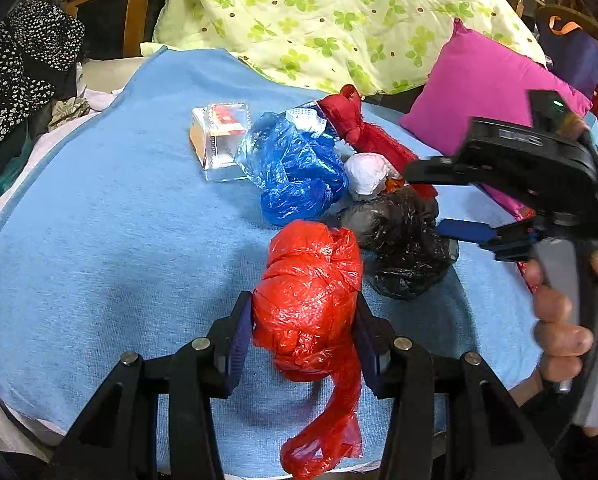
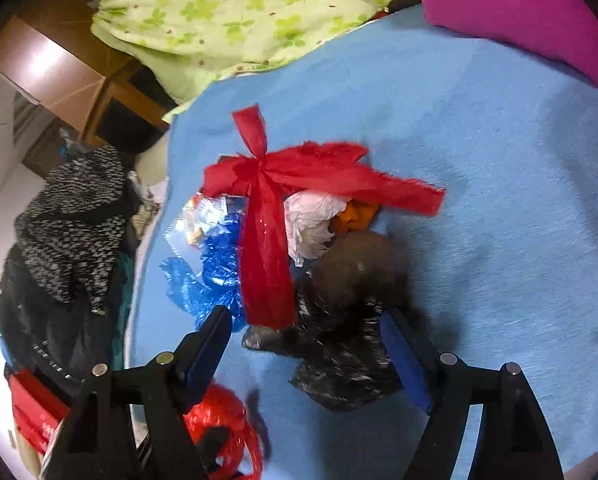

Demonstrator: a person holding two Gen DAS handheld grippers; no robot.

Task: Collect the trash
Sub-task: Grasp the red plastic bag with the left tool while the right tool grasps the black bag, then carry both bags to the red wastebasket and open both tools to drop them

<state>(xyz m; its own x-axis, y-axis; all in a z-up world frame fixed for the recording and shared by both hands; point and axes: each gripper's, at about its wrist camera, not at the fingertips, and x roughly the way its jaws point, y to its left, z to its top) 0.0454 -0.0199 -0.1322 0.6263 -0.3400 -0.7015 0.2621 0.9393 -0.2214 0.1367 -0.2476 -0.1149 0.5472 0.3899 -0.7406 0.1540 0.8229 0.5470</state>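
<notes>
- Nearest the lens, my left tongs point(image 1: 305, 330) pinch a knotted red plastic bag point(image 1: 309, 300) between their blue pads, its loose tail hanging below.
- Right tongs point(image 2: 305, 354) stand wide, with nothing pressed between the pads; a crumpled black plastic bag point(image 2: 347, 344) lies in the gap on the blue blanket point(image 1: 99, 240).
- Beyond it the remaining trash lies heaped together: a blue plastic bag point(image 1: 295, 172), a white paper wad point(image 1: 367, 174), a red ribbon point(image 2: 267, 240) draped over the pile, and a clear plastic box point(image 1: 219, 140) just beside.
- All of it looks light, soft and crinkly; the film may slip, I judge.
- Best hold on the black bag, I think, is across its bunched middle.
</notes>
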